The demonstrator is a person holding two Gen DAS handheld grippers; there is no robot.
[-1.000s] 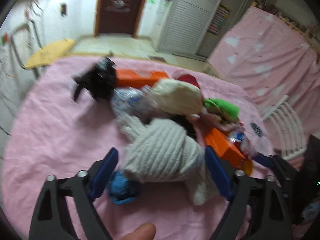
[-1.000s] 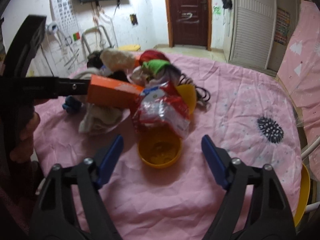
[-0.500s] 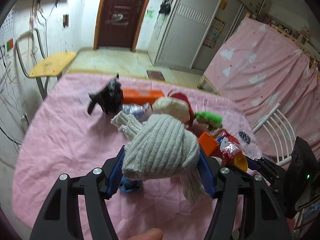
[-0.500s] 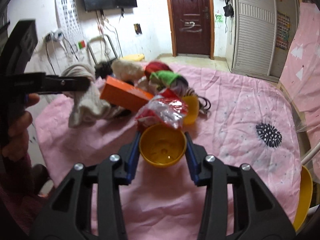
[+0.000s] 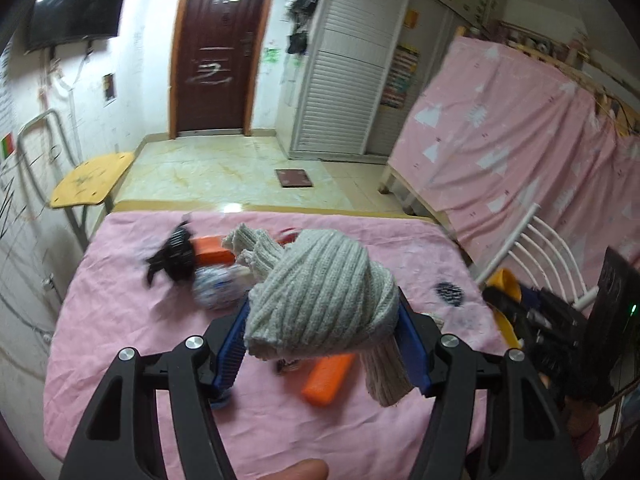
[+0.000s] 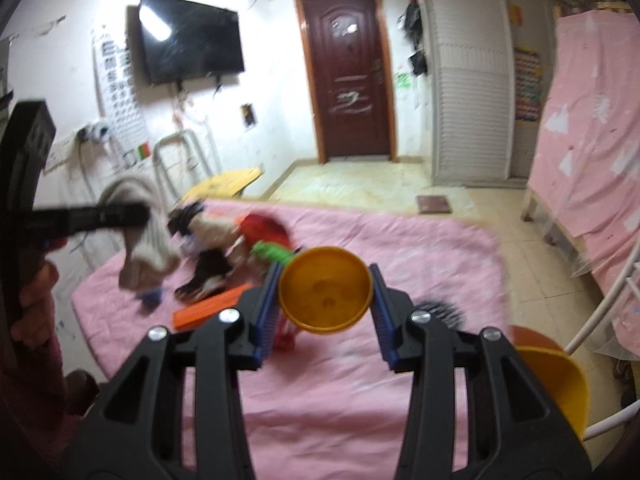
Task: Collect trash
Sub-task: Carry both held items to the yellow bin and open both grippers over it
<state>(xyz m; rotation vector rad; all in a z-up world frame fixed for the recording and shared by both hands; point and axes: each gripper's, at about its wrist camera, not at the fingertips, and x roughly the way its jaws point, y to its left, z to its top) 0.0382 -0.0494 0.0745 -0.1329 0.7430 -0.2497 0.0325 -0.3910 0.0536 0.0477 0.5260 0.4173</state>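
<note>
My left gripper point(image 5: 322, 312) is shut on a bundle of grey knitted cloth point(image 5: 320, 304), held up above the pink-covered table point(image 5: 120, 340); the same bundle point(image 6: 140, 236) hangs at the left of the right wrist view. My right gripper point(image 6: 325, 292) is shut on a yellow plastic bowl point(image 6: 325, 294), lifted off the table. Below lie an orange box point(image 5: 328, 376), a second orange box point(image 5: 210, 250), a black item point(image 5: 174, 258), a crumpled plastic bottle point(image 5: 216, 286), and red point(image 6: 266, 228) and green point(image 6: 274, 252) cloth.
A yellow chair point(image 5: 90, 180) stands off the table's far left corner. A white chair back point(image 5: 536, 260) and a yellow seat point(image 6: 556, 380) are at the right. A bed under pink sheeting point(image 5: 520, 152) runs along the right wall. A person's hand point(image 6: 32, 300) holds the left tool.
Both grippers closed, the left on the knitted bundle and the right on the yellow bowl, then lifted them off the table. An orange box now shows under the bundle.
</note>
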